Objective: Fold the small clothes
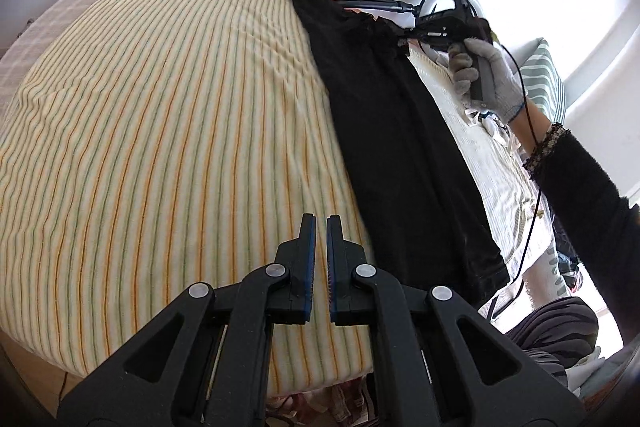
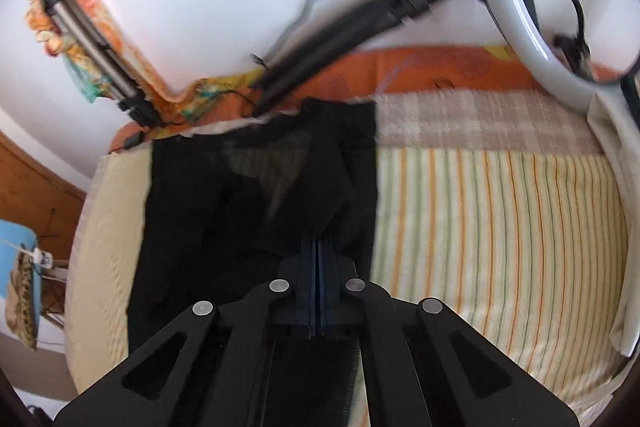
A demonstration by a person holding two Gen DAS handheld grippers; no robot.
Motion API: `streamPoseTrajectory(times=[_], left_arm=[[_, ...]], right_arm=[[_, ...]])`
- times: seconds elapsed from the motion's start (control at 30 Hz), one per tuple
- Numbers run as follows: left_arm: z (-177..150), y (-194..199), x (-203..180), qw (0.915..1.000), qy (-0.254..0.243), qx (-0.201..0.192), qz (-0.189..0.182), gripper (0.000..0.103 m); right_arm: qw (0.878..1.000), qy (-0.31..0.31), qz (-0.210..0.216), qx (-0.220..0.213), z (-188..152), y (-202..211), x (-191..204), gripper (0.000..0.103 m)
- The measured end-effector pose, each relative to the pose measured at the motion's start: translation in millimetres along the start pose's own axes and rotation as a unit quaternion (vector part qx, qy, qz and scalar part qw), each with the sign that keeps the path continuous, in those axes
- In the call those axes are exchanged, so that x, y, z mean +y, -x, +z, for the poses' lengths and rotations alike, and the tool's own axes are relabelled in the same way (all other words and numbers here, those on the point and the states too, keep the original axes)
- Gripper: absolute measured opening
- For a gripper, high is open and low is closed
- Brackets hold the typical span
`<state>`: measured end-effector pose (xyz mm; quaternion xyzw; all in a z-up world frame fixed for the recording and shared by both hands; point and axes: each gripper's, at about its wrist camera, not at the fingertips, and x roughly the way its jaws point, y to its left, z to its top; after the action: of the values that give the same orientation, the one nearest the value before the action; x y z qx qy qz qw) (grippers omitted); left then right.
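A long black garment (image 1: 400, 147) lies stretched out on the striped bed sheet (image 1: 160, 147). In the right wrist view the same black garment (image 2: 248, 207) covers the left half of the bed, one layer folded over. My right gripper (image 2: 318, 243) is shut on a raised fold of it, the cloth pulled up into the pads. From the left wrist view, the right gripper (image 1: 404, 37), held by a gloved hand (image 1: 484, 75), pinches the garment's far end. My left gripper (image 1: 322, 223) hovers over bare sheet just left of the garment's near end, shut with nothing in it.
A ring light (image 2: 520, 7) on a black tripod (image 2: 340, 23) leans over the bed's far edge. Pale clothes (image 1: 496, 155) and a striped pillow (image 1: 548, 79) lie beyond the garment. A dark sleeve (image 1: 592, 219) crosses the right side. Wooden furniture (image 2: 32, 179) stands left of the bed.
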<state>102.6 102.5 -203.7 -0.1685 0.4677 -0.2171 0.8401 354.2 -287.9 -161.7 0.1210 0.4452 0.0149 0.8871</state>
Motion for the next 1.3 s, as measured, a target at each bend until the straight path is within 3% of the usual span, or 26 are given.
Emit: streamPoseTrajectory(times=[0.2,0.37,0.47,0.57,0.63,0.77,0.83,0.87,0.9,1.07,1.3], left_arm=[[0.0,-4.8,4.6,1.0000,-0.001,0.001,0.002,0.001],[0.1,-8.8,-1.5,1.0000,-0.006,0.003,0.001,0.001],[0.5,-12.1,-2.7,1.0000,-0.003,0.005,0.001,0.001],[0.4,-13.0,-6.0,1.0000,0.002,0.007,0.003,0.001],[-0.1,-10.8,-8.8,1.0000,0.001,0.006,0.000,0.001],[-5.6,-6.0,-17.4,0.9999,-0.003,0.011,-0.002,0.004],[-11.6,-4.8,-20.2,0.9998,0.003,0.018,-0.006,0.022],[-13.9,-4.1,-20.8,0.9998,0.006,0.019,-0.009,0.037],[-17.9,-3.3,-22.7,0.9996,0.009,0.022,-0.012,0.041],[-34.4,-3.1,-38.1,0.9991,-0.008,0.041,-0.006,0.041],[-49.5,-6.5,-52.5,0.9974,0.006,0.070,-0.019,0.041]], right_arm=[[0.999,-0.016,0.045,-0.014,24.6,5.9,25.7,0.000],[0.999,-0.001,0.035,0.002,39.0,-29.1,55.6,0.000],[0.999,-0.008,0.038,0.024,41.1,-56.4,63.1,0.002],[0.996,-0.007,0.043,0.079,41.4,-78.1,68.6,0.008],[0.996,0.011,0.024,0.087,40.6,-69.1,71.1,0.012],[0.998,0.022,0.052,0.033,29.5,2.9,60.2,0.024],[0.998,0.020,0.065,0.017,10.5,43.5,48.0,0.030],[0.997,0.022,0.070,0.014,-4.3,64.3,41.1,0.030],[0.997,0.027,0.072,0.013,-19.7,81.2,35.7,0.030],[0.994,0.066,0.060,0.055,-136.4,142.6,11.6,0.030],[0.985,0.068,0.093,0.128,-271.5,163.8,2.8,0.030]])
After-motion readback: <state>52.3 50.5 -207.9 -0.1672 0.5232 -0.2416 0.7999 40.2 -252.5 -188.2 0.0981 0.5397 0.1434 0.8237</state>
